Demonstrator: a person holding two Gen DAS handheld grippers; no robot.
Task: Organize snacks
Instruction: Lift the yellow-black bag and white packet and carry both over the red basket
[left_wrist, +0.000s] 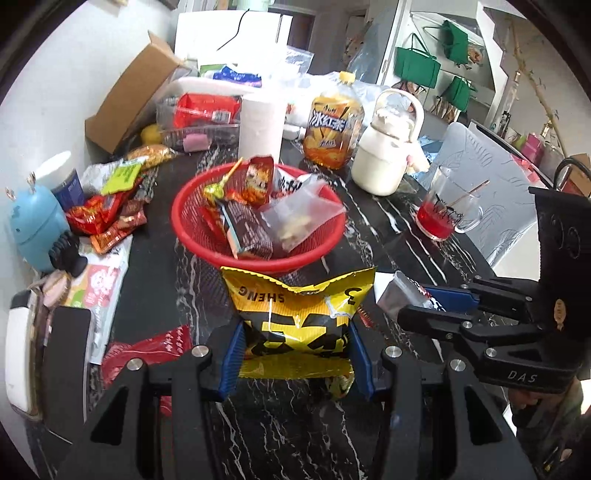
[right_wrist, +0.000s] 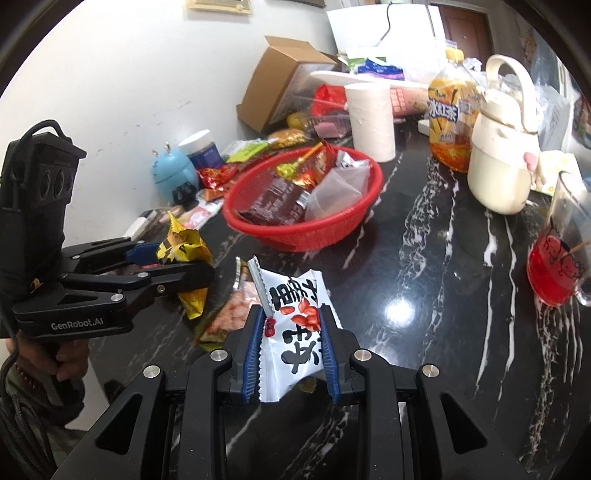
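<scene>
My left gripper is shut on a yellow and black snack bag, held just in front of the red basket. The basket holds several packets, among them a brown one and a clear pouch. My right gripper is shut on a white snack packet with red peanuts printed on it, above the dark marble table. In the right wrist view the left gripper with the yellow bag shows at the left, and the red basket lies ahead. The right gripper shows at the right of the left wrist view.
Loose red and green packets lie left of the basket by a blue figurine. Behind stand a paper roll, an orange tea bottle, a cream kettle and a glass of red drink. A pink packet lies on the table.
</scene>
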